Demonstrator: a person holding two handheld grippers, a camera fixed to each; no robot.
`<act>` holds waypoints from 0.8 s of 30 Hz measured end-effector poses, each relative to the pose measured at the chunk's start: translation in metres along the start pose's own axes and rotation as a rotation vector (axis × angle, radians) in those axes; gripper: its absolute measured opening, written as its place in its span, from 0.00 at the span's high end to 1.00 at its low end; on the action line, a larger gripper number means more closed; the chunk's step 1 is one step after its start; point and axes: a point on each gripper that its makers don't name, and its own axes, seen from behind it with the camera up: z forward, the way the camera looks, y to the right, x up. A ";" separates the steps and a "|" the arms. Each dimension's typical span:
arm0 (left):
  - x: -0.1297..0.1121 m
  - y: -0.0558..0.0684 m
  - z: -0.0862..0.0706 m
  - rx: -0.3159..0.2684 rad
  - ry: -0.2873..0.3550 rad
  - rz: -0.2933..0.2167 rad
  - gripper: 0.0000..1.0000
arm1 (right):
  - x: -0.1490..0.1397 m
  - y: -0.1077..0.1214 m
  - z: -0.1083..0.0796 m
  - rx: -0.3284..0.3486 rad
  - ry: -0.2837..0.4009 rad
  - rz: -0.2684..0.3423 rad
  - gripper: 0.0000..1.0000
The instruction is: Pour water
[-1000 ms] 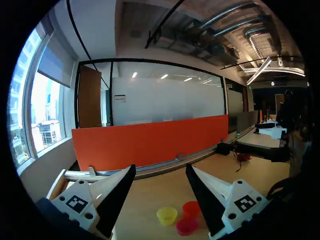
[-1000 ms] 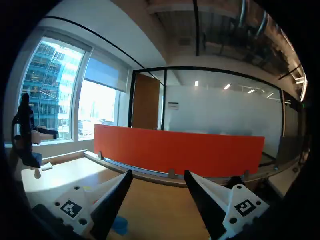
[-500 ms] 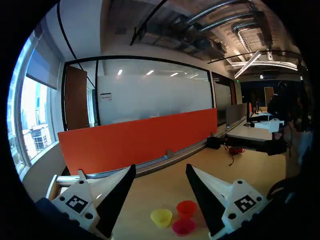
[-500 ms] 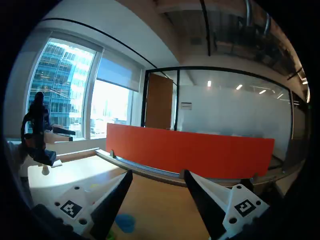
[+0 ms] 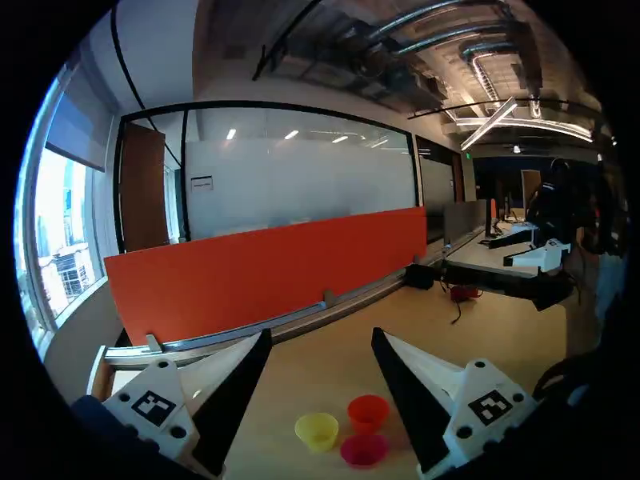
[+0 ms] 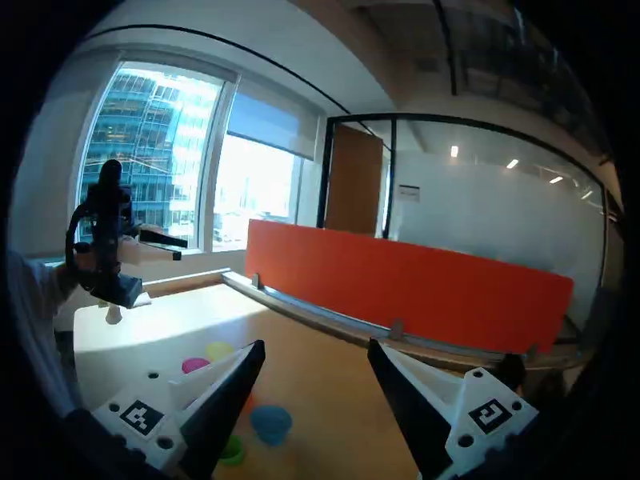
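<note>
Holding each gripper level above the tabletop (image 5: 336, 376), you have the left gripper (image 5: 320, 332) and right gripper (image 6: 315, 344) with fingers (image 5: 232, 392) spread and empty. The yellow cup (image 5: 317, 430), orange cup (image 5: 368, 411) and pink cup (image 5: 364, 450) stand beneath the left fingers; open tabletop extends to the orange divider (image 5: 264, 272).

The left claw (image 5: 320, 332) is held out level, its two fingers spread wide apart. The right claw (image 6: 314, 344) is the same, jaws fully parted. In the right gripper view, off to the side, a hand (image 6: 76, 270) grips the left claw's handle, its fingers pointing across, roughly level.
</note>
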 end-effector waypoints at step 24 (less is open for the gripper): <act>-0.032 0.035 0.014 -0.142 -0.089 0.018 0.08 | -0.037 -0.042 0.005 0.197 -0.135 -0.036 0.00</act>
